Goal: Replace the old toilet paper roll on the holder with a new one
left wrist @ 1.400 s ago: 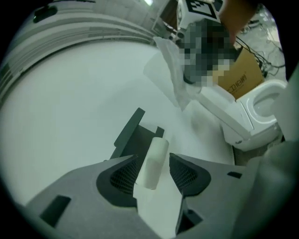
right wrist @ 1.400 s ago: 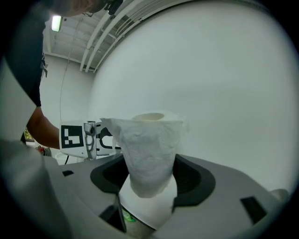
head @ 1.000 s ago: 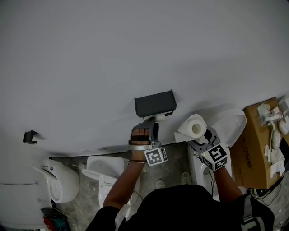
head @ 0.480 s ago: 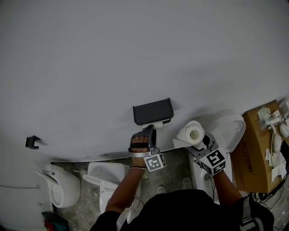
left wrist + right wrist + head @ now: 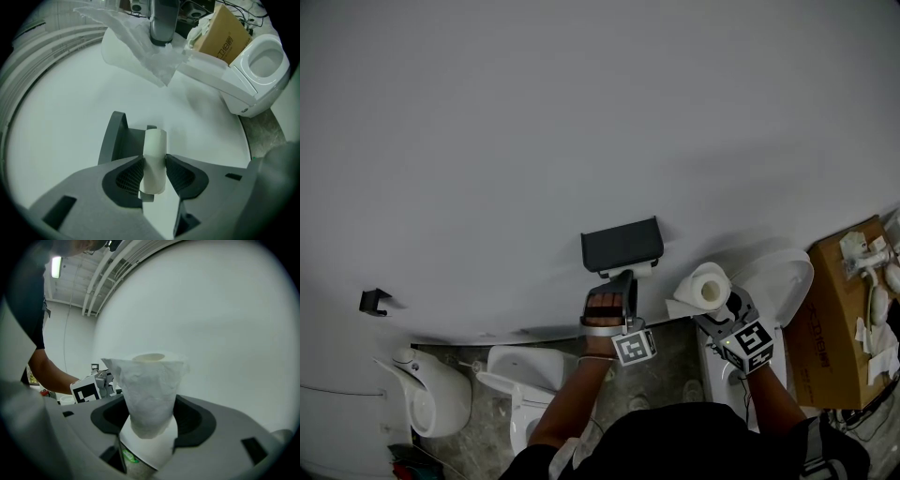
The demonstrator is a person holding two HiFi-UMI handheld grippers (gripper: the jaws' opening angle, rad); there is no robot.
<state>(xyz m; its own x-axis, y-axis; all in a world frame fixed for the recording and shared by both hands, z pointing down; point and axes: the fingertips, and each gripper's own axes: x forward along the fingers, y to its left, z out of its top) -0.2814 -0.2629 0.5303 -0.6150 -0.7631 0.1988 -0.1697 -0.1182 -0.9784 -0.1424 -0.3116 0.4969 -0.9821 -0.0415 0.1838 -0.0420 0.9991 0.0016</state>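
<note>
Looks to be early in the swap, with nothing exchanged yet. Shows the left gripper (image 5: 617, 281) (image 5: 153, 172) up at the dark holder (image 5: 622, 244) (image 5: 115, 140) on the wall (image 5: 581, 112), jaws having just been closing and now clamped from both sides on the old roll (image 5: 630, 269) (image 5: 154, 157). Appears as little more than a thin pale tube, still seated under the holder's shelf and not yet off. Shows the right gripper (image 5: 719, 302) (image 5: 150, 423) just to the right and apart from the holder, jaws spread wide yet pressed on the new roll (image 5: 705, 286) (image 5: 151, 392): full, white, upright between the pads, a loose sheet draped down its front. Leaves, by this reading, all the real work: freeing the old tube, putting it aside, then bringing the full roll across and seating it. As for containers, shows a cardboard box (image 5: 836, 323) (image 5: 224, 33) at the far right, open and holding several white bits (image 5: 862, 246) too small to name. Shows beside it a toilet (image 5: 773, 272) (image 5: 255, 70) with its bowl open, seemingly with nothing in it.
</note>
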